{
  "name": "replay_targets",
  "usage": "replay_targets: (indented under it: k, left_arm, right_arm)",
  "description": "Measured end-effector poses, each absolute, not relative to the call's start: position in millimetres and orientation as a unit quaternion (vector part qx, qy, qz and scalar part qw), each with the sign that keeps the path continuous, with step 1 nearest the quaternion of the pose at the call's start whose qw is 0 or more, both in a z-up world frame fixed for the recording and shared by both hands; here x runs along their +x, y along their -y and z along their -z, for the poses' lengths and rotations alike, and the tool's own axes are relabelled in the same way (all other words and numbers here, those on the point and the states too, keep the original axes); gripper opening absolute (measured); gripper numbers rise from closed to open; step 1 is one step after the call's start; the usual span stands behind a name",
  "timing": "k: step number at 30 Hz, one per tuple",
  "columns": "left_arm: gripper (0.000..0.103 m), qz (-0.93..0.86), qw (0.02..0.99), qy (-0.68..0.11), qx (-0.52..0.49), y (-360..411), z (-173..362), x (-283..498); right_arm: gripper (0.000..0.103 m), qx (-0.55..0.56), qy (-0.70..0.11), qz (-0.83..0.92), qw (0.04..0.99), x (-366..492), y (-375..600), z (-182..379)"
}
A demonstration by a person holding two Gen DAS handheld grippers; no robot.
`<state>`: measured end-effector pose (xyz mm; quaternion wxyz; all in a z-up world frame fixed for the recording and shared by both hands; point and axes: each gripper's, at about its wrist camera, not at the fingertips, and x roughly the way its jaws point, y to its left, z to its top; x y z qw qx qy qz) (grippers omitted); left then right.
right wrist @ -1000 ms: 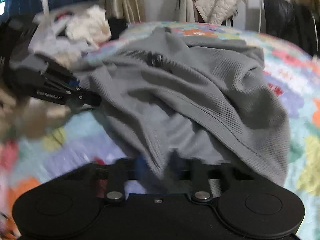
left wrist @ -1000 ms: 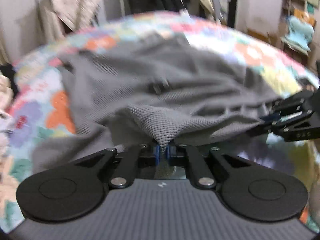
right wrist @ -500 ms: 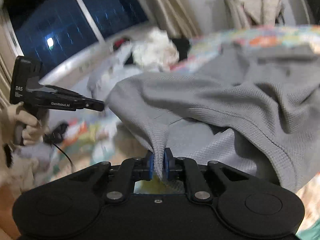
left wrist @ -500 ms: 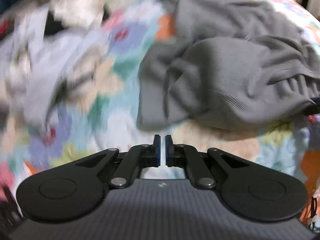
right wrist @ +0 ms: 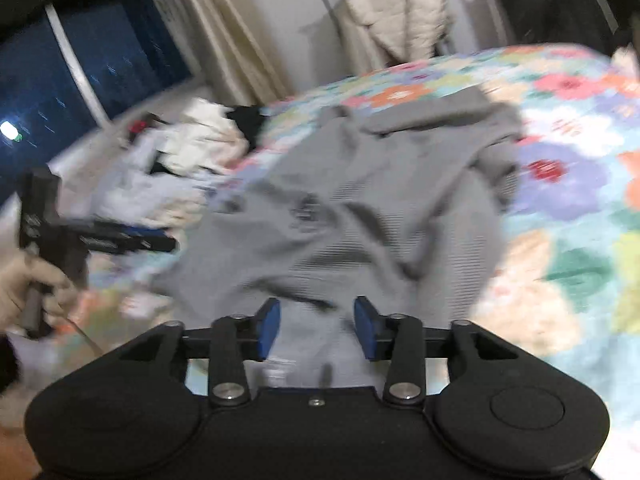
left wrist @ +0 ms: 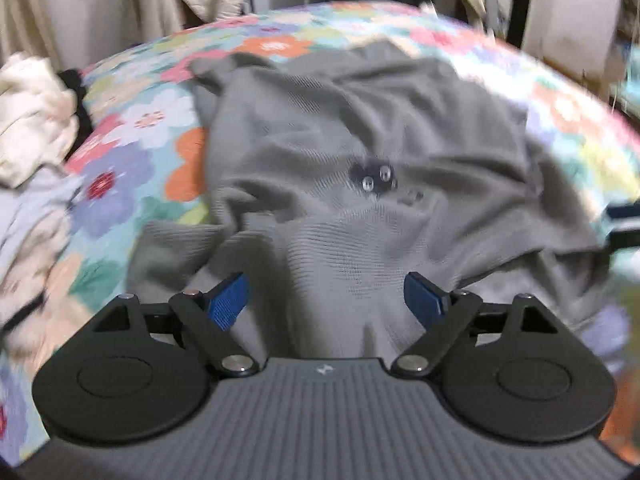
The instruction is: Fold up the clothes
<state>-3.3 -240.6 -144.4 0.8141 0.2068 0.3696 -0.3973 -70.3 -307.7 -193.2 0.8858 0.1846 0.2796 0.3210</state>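
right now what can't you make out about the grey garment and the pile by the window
- Grey knit garment: its near hem is hidden behind the left tool body in the left wrist view; what kind of garment it is cannot be told, rumpled and blurred.
- Dark patch with metal snaps: too blurred to identify.
- Pile of pale clothes: smeared by motion in the right wrist view; single items are unreadable.

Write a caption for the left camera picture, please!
Left gripper opening its jaws over a crumpled grey sweater on a flowery bedspread.
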Motion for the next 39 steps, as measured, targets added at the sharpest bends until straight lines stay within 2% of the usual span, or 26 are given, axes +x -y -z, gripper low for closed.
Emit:
replay_targets:
  k: [1, 2, 3, 5, 8, 10, 11, 13, 19, 22, 23, 25, 27, 29, 32, 39]
  left_arm:
    - [0.015, 0.396, 0.811, -0.367, 0.223, 247.0, 152.9, -2.1]
    - [0.005, 0.396, 0.808, -0.364, 0.241, 250.9, 158.9, -3.3]
    - [0.003, 0.395, 0.807, -0.357, 0.255, 252.8, 162.0, -5.8]
    - [0.003, 0.391, 0.822, -0.322, 0.260, 244.1, 149.2, -18.6]
    - [0.003, 0.362, 0.854, -0.278, 0.249, 218.8, 117.7, -32.2]
    - [0.003, 0.335, 0.874, -0.277, 0.218, 191.6, 100.7, -34.9]
    - [0.003, 0.321, 0.879, -0.288, 0.204, 179.4, 97.8, -34.5]
    - [0.003, 0.297, 0.880, -0.319, 0.190, 160.8, 101.5, -35.3]
    - [0.004, 0.235, 0.843, -0.388, 0.291, 149.6, 157.6, -40.7]
    - [0.011, 0.228, 0.834, -0.389, 0.318, 161.6, 152.0, -37.9]
    - [0.015, 0.227, 0.837, -0.377, 0.326, 166.1, 142.4, -38.9]
    - [0.043, 0.233, 0.853, -0.335, 0.325, 169.9, 115.9, -44.3]
    - [0.056, 0.249, 0.875, -0.291, 0.296, 167.8, 86.7, -50.1]
    - [0.057, 0.268, 0.891, -0.262, 0.257, 164.7, 62.9, -53.1]
    - [0.060, 0.325, 0.887, -0.259, 0.198, 166.9, 52.0, -53.0]
    - [0.061, 0.490, 0.794, -0.300, 0.196, 237.1, 102.6, -64.2]
  right_arm:
    - [0.052, 0.161, -0.286, -0.299, 0.896, -70.9, 307.7, 196.6]
    - [0.054, 0.141, -0.293, -0.281, 0.903, -70.6, 306.5, 200.4]
    - [0.056, 0.129, -0.300, -0.268, 0.906, -69.6, 303.6, 205.0]
    - [0.058, 0.119, -0.314, -0.257, 0.906, -62.9, 295.0, 215.0]
    - [0.057, 0.108, -0.330, -0.233, 0.908, -55.2, 288.0, 228.8]
    - [0.031, 0.115, -0.328, -0.236, 0.907, -53.8, 288.9, 229.3]
    - [0.012, 0.124, -0.325, -0.243, 0.905, -52.8, 290.6, 227.9]
    - [0.009, 0.142, -0.311, -0.265, 0.902, -55.5, 291.9, 221.7]
    - [0.008, 0.138, -0.270, -0.374, 0.877, -70.3, 266.6, 203.5]
    - [0.008, 0.107, -0.275, -0.396, 0.869, -73.2, 246.4, 208.4]
    - [0.008, 0.105, -0.277, -0.398, 0.868, -72.6, 242.7, 210.5]
    - [0.008, 0.120, -0.282, -0.395, 0.866, -69.1, 242.9, 213.9]
    - [0.008, 0.135, -0.285, -0.390, 0.865, -64.1, 246.5, 214.8]
    - [0.008, 0.146, -0.290, -0.386, 0.864, -61.6, 250.1, 216.8]
    - [0.008, 0.156, -0.292, -0.384, 0.862, -58.7, 252.5, 219.0]
    - [0.009, 0.185, -0.279, -0.393, 0.857, -62.0, 253.5, 215.8]
